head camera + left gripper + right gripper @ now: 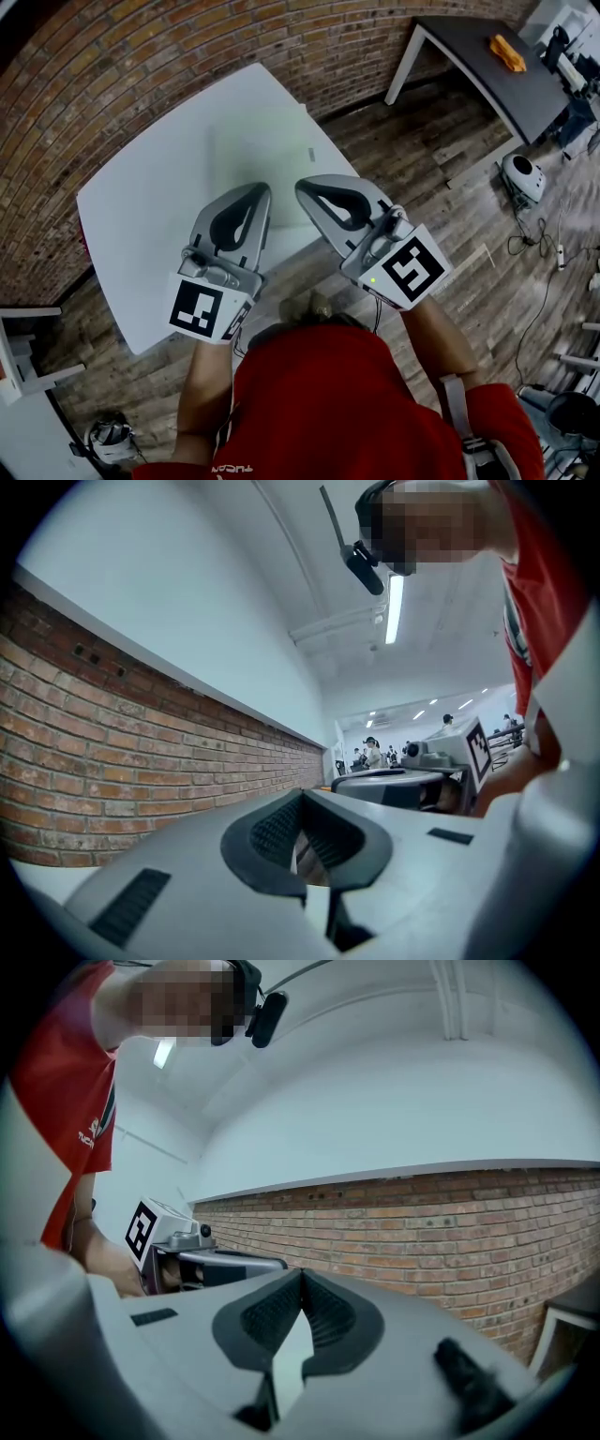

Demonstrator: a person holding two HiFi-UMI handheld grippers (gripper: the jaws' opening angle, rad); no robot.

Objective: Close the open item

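Note:
A flat, pale, rectangular item (255, 155) lies closed on the white table (141, 216), with a small grey mark near its right edge. My left gripper (262, 189) hangs over the table's near edge, jaws shut and empty. Beside it my right gripper (301, 186) is also shut with nothing between its jaws. Both point level toward the brick wall, tips close together just short of the item. In the left gripper view the left gripper (300, 795) has its ribbed pads meeting at the tip. In the right gripper view the right gripper (302, 1273) looks the same.
A brick wall (187, 47) runs behind the table. A dark table (487, 70) with an orange object (507, 52) stands at the back right. Cables and a white device (523, 176) lie on the wooden floor at the right. White furniture (23, 361) stands at the left.

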